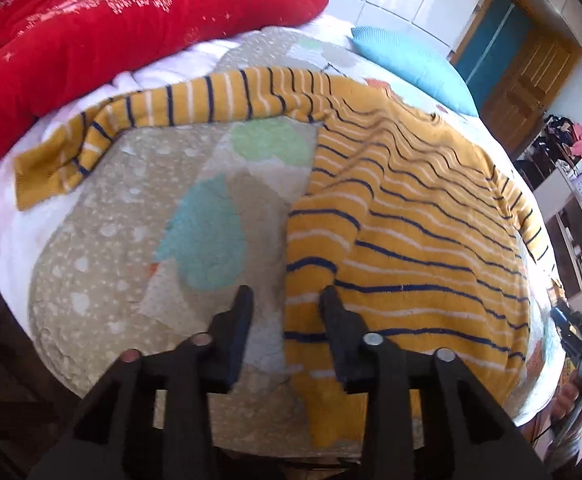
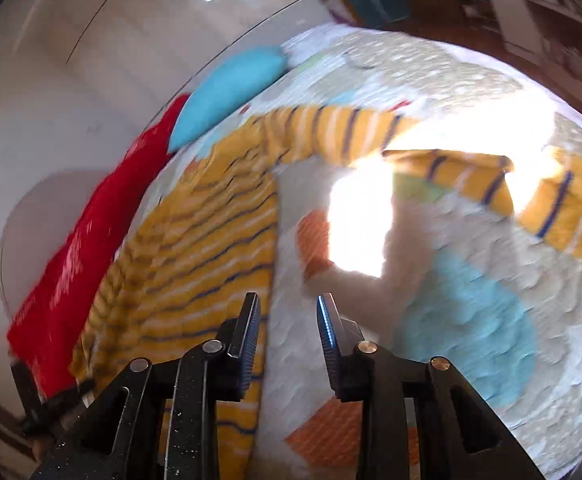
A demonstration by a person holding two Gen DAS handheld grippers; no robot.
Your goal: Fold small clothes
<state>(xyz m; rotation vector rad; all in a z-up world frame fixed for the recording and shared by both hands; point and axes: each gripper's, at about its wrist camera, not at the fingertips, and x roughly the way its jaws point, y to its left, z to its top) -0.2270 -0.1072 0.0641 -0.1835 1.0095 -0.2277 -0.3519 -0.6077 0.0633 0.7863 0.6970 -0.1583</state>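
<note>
Sweater: a mustard-yellow striped sweater (image 1: 411,216) lies spread flat on the patterned quilt (image 1: 131,208), both sleeves stretched out sideways from the body.
Left sleeve: one sleeve (image 1: 139,112) runs away from the sweater body toward the red blanket (image 1: 91,28), cuff bent down.
Left gripper: the left gripper (image 1: 287,300) hovers at the sweater's near side edge, 2 fingers apart, 1 over the knit and 1 over the quilt, nothing clamped.
Right gripper: the right gripper (image 2: 289,304) sits at the sweater's opposite side edge, jaws apart, empty; this view is blurred.
Right sleeve: the other sleeve (image 2: 431,152) reaches out from the sweater across a sunlit patch.
Pillow: a blue pillow (image 1: 411,64) lies just beyond the sweater's neck.
</note>
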